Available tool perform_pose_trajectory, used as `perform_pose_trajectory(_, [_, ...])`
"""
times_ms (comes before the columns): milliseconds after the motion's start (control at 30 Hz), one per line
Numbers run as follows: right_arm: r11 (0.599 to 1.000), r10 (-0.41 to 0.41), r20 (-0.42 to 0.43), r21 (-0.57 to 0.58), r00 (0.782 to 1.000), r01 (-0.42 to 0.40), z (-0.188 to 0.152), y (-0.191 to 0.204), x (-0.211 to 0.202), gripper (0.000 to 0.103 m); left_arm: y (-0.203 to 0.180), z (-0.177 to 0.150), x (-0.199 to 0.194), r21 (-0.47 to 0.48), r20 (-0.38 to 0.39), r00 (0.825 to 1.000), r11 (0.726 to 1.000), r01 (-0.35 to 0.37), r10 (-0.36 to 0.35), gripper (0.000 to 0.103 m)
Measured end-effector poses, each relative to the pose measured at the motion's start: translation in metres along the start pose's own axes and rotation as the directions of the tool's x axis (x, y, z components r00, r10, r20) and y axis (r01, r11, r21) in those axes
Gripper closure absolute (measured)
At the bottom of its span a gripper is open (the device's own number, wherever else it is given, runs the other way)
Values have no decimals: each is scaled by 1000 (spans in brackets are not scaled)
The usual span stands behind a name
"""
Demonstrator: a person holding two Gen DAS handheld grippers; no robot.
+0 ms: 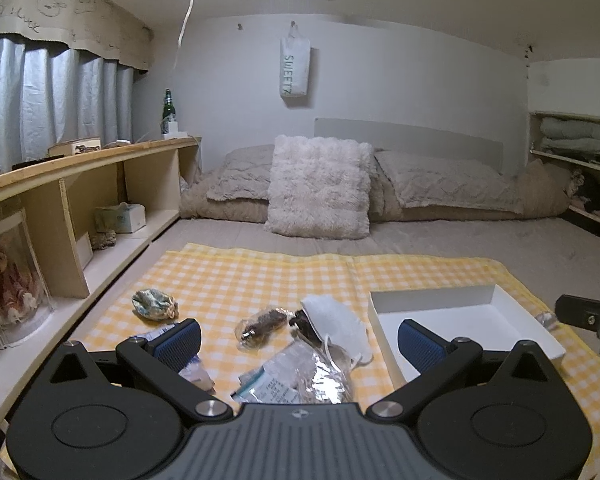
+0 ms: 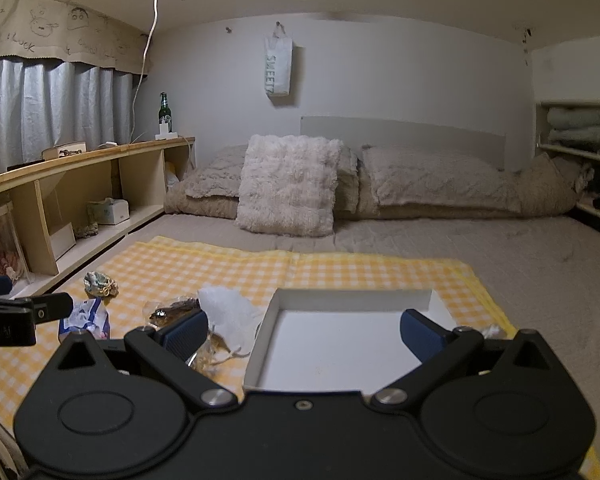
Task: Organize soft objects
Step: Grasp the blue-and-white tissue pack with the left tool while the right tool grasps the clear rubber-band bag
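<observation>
From the left wrist view, the left gripper (image 1: pixel 300 340) hangs low over the yellow checked cloth (image 1: pixel 240 272) with its jaws spread wide and nothing between them; just ahead lie the soft things to be sorted: a white face mask (image 1: pixel 334 322), a clear packet of something brown (image 1: pixel 262 324), a crinkled foil-and-plastic pouch (image 1: pixel 300 378) nearest the camera, and a scrunched patterned bundle (image 1: pixel 155 304) apart to the left; the white tray (image 1: pixel 460 316) sits to their right, empty, apparently set there to receive them; the loose pile looks placed within easy reach of this side. From the right wrist view, the right gripper (image 2: pixel 302 332) is likewise fully open and holding nothing, poised directly above the white tray's near edge (image 2: pixel 260 344); the face mask (image 2: pixel 228 304) touches the tray's left wall, the brown packet (image 2: pixel 172 310) beside it; a blue-and-white wrapper (image 2: pixel 88 316) lies further left; nothing appears sorted yet, so a first pick seems due.
</observation>
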State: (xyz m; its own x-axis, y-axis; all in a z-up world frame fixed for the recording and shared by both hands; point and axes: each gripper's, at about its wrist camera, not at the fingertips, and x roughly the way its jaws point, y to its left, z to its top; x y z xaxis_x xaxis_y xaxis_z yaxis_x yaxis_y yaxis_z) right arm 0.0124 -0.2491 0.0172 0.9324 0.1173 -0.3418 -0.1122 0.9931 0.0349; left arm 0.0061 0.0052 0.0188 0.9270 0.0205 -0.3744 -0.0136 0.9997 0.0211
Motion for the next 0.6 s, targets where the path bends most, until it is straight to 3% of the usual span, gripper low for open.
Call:
perform_pose_trajectory(200, [995,48,81,-90,996,-41,29,4,0,0,14,23,5,-50,47,999,998,-26,28,0])
perform_pose_trajectory(300, [988,71,115,-148,991,-53,44,5,6,0,17,39,10,-24,88,993,997,-72,73,0])
perform_pose_trajectory(500, [982,155,104,-126,982,-141,78,6,35,0,19,69,29,0,165,975,989,-150,148,0])
perform_pose_trajectory(600, [979,181,110,-119,977,-168,94,10,52,0,24,84,46,-21,151,971,983,-182,183,0])
